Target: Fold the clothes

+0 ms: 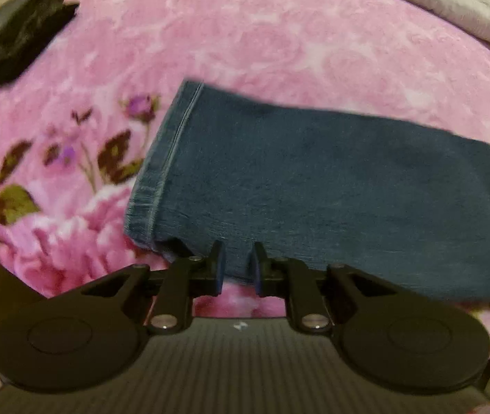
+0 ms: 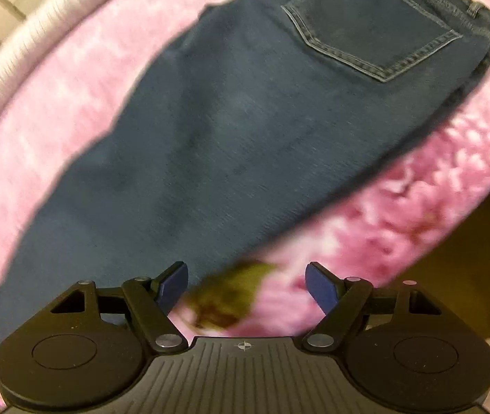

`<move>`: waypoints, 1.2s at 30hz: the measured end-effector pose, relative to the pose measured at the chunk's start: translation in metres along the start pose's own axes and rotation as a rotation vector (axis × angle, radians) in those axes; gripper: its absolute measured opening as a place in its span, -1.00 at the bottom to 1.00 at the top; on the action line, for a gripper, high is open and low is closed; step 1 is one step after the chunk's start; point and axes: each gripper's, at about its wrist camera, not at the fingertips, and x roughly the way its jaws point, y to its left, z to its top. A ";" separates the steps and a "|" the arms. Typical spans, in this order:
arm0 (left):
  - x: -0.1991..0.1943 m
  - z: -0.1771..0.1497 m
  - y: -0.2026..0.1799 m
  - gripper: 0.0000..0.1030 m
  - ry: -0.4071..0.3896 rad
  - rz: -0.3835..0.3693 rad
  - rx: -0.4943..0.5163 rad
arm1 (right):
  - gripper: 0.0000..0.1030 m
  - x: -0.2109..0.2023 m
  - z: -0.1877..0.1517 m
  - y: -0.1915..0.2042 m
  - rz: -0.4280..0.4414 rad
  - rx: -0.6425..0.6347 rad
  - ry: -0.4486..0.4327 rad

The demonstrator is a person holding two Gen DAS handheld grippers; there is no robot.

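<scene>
- Plainly, the jeans lie flat on a pink floral blanket, laid leg over leg as far as both views show; whether that is a halfway fold or just how they were spread, one moment cannot settle.
- Long axis: runs crosswise ahead of the left gripper, hem end off to its left, the rest of the leg trailing away to its right and out of view.
- Left gripper: fingers close together with a narrow gap showing, set at the near edge of the leg just inward of the hem. Denim fills the gap, but whether it is pinched or merely behind the tips, I cannot tell.
- From the right gripper the jeans run diagonally: seat and back pocket far ahead and to the right, leg coming down toward its left finger.
- Right gripper: fingers spread wide, nothing between them; blanket and a blurred green leaf print under the gap. Its left pad sits over the denim's near edge.
- Nearer hand: left for the hem end, right for the thigh.
- Judgement: any lengthwise fold turns on the hem end being carried along that axis toward the seat.
- Also noted: dark cloth far left of the left gripper, pale bedding far right. Both views motion-blurred.
</scene>
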 end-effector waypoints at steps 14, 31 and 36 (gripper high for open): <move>-0.103 -0.022 -0.083 -0.75 -0.023 0.024 0.026 | 0.52 -0.121 -0.011 0.034 -0.026 -0.365 -0.133; -0.271 -0.108 -0.161 -0.68 -0.102 0.058 0.116 | 0.52 -0.263 -0.079 -0.015 0.041 -0.546 -0.234; -0.294 -0.122 -0.163 -0.65 -0.116 0.070 0.110 | 0.52 -0.278 -0.094 -0.017 0.071 -0.576 -0.236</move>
